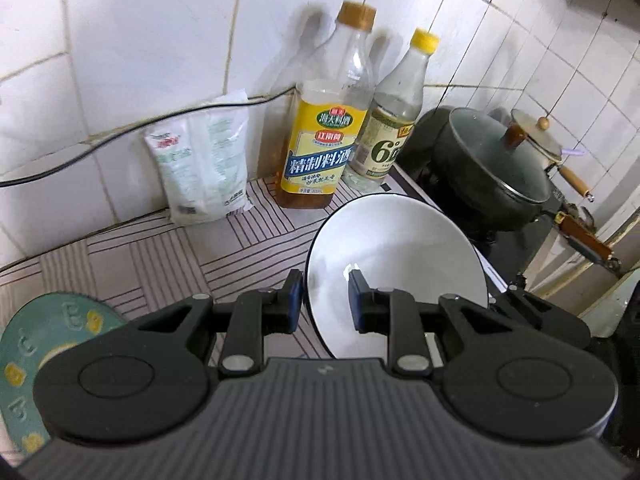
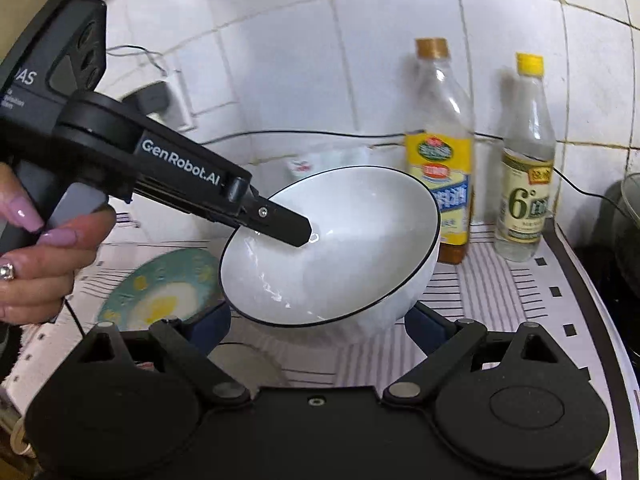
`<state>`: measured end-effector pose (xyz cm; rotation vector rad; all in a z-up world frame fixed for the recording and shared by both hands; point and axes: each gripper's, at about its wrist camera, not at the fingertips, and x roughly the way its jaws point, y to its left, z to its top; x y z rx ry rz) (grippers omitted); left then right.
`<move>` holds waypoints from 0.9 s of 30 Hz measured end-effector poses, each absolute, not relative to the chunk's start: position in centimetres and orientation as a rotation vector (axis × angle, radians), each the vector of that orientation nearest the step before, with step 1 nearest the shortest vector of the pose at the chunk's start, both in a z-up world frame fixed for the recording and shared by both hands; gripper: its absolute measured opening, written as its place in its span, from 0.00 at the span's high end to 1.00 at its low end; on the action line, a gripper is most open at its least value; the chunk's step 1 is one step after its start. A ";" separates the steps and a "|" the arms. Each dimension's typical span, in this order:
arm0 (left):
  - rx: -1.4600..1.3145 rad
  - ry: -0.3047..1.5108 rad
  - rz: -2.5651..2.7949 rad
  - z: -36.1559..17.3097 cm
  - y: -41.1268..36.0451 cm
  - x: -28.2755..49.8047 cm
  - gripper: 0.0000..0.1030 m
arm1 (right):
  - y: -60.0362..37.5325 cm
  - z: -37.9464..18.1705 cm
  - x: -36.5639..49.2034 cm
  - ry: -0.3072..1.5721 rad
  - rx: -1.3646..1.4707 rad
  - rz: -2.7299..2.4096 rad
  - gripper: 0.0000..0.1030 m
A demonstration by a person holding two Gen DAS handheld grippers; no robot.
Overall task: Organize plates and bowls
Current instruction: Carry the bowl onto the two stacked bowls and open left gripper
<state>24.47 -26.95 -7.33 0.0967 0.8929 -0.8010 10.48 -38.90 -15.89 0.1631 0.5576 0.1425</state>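
A white bowl (image 1: 400, 248) with a thin dark rim hangs tilted above the striped counter. My left gripper (image 1: 326, 300) is shut on its rim, one pad outside and one inside the bowl. In the right wrist view that inner finger (image 2: 288, 224) reaches into the bowl (image 2: 352, 240), and a person's hand (image 2: 48, 264) holds the handle. My right gripper (image 2: 318, 320) stands wide, its pads against both sides of the bowl's lower wall. A green plate with yellow marks (image 1: 36, 344) (image 2: 160, 292) lies flat on the counter, below and to the left.
By the tiled wall stand a yellow-labelled bottle (image 1: 320, 152), a clear bottle with a yellow cap (image 1: 388, 136) and a white bag (image 1: 204, 168). On the stove to the right sits a dark lidded pot (image 1: 488, 164). A black cable (image 1: 120, 136) runs along the wall.
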 end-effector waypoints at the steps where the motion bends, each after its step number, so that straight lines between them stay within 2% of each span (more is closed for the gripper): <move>1: 0.098 0.888 -0.796 -7.0 -26.5 24.1 0.78 | -38.6 -15.6 10.1 0.556 0.169 0.156 0.06; 5: 0.103 0.909 -0.771 -6.5 -24.7 23.0 0.78 | -37.0 -15.0 8.8 0.560 0.167 0.207 0.06; 14: 0.083 1.032 -0.722 -9.7 -21.2 21.3 0.78 | -34.9 -16.4 7.4 0.630 0.185 0.261 0.06; 20: 0.142 1.067 -0.648 -11.7 -21.6 20.6 0.78 | -33.9 -17.7 7.7 0.653 0.179 0.200 0.07; 27: 0.207 1.085 -0.630 -11.7 -21.5 19.8 0.78 | -33.2 -18.5 7.5 0.723 0.145 0.210 0.07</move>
